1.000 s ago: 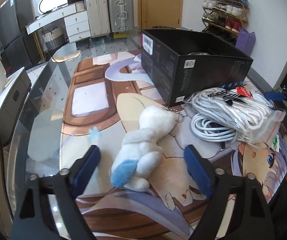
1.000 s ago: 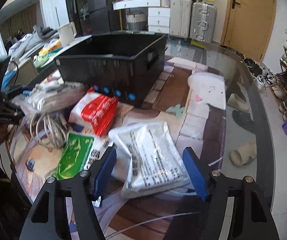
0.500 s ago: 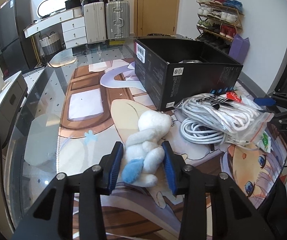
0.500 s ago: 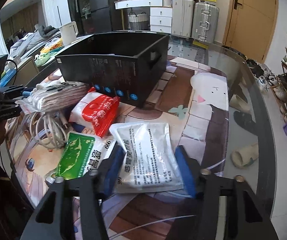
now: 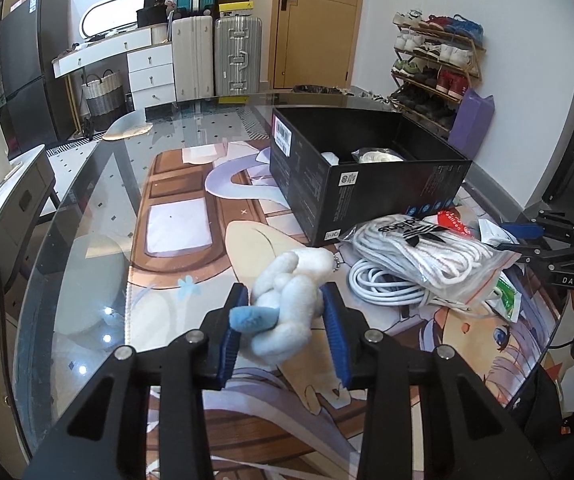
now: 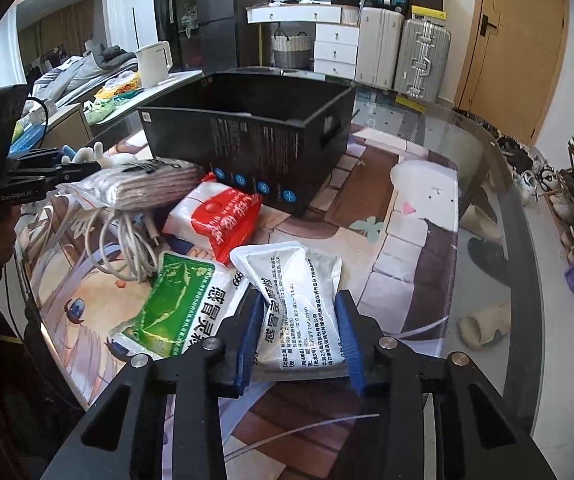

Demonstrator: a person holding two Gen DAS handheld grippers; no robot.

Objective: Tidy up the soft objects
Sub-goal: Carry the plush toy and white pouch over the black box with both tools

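Note:
My left gripper [image 5: 285,316] is shut on a white plush toy with a blue foot [image 5: 287,304] and holds it lifted above the printed mat. My right gripper [image 6: 299,320] is shut on a silver-white medicine pouch [image 6: 299,300], raised slightly off the table. An open black box [image 5: 367,172] stands beyond the plush; it also shows in the right wrist view [image 6: 255,136], with some white items inside. The left gripper and plush show in the right wrist view [image 6: 87,160] at the far left.
A bag of white rope [image 5: 419,256] and a coiled white cable [image 5: 383,284] lie right of the plush. A red-white pack [image 6: 219,216] and a green-white pack [image 6: 179,308] lie by the pouch. The glass table edge [image 6: 523,264] curves at right.
Both grippers went from wide open to shut: the left on the plush toy, the right on the pouch. Both objects have been lifted a little off the mat.

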